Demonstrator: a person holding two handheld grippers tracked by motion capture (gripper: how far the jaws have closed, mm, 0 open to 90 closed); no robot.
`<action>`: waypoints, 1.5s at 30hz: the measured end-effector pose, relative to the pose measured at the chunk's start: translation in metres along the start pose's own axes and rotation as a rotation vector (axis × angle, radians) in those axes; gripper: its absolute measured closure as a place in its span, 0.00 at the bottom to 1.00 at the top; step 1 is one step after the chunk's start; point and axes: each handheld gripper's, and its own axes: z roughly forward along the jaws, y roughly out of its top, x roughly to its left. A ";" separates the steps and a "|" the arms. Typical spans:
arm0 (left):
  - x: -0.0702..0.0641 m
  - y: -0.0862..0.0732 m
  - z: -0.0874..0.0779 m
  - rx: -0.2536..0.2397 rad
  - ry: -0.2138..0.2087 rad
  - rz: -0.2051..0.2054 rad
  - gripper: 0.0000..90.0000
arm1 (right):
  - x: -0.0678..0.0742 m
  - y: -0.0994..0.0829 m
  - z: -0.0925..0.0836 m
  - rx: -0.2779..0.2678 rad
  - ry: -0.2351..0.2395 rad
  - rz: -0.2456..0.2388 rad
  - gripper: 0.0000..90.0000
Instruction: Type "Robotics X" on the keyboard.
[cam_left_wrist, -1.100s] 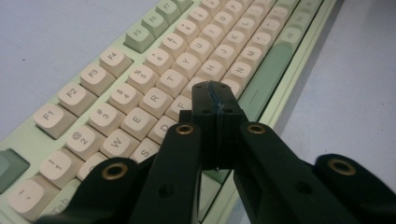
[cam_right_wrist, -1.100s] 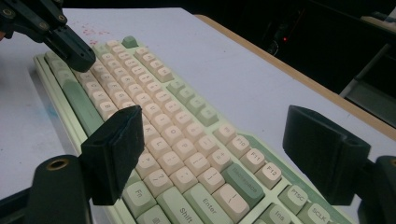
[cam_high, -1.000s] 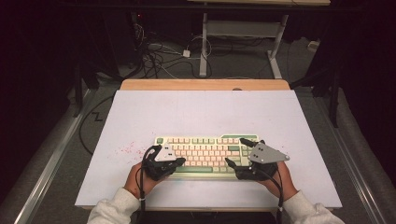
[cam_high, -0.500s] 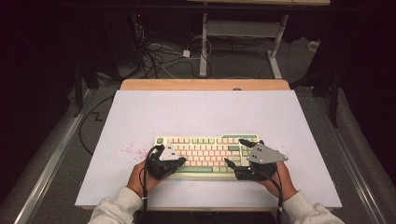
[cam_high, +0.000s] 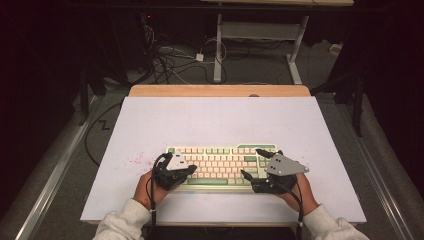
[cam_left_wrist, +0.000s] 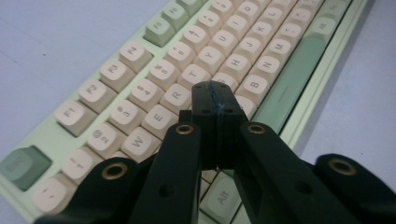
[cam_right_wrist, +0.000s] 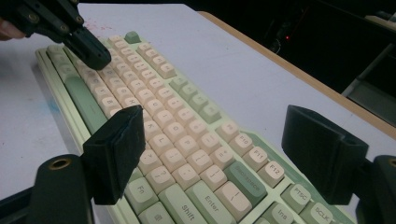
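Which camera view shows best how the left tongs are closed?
The left gripper view: the left tongs press pad to pad above the keyboard. The high view shows them small; the right gripper view shows their closed tip from outside.

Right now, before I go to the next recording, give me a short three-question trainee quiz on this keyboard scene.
1. True or false: the left gripper has its jaws pressed together over the keyboard.
2. Multiple choice: the right gripper has its jaws A) shut on a keycap, B) wide apart with nothing between the pads, C) shut on a cable.
3. What marks the white table top left of the keyboard?

Key: 1 true. 2 B. 3 A scatter of small red specks.
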 end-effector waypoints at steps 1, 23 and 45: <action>0.002 -0.001 -0.002 -0.006 0.004 -0.006 0.97 | 0.000 0.000 0.000 -0.001 0.000 0.001 0.25; 0.012 -0.012 0.003 0.038 0.033 -0.030 0.97 | 0.000 0.000 0.001 0.002 -0.001 -0.002 0.25; 0.011 -0.007 -0.007 -0.005 0.048 -0.020 0.97 | 0.000 0.000 0.000 0.002 0.005 -0.004 0.26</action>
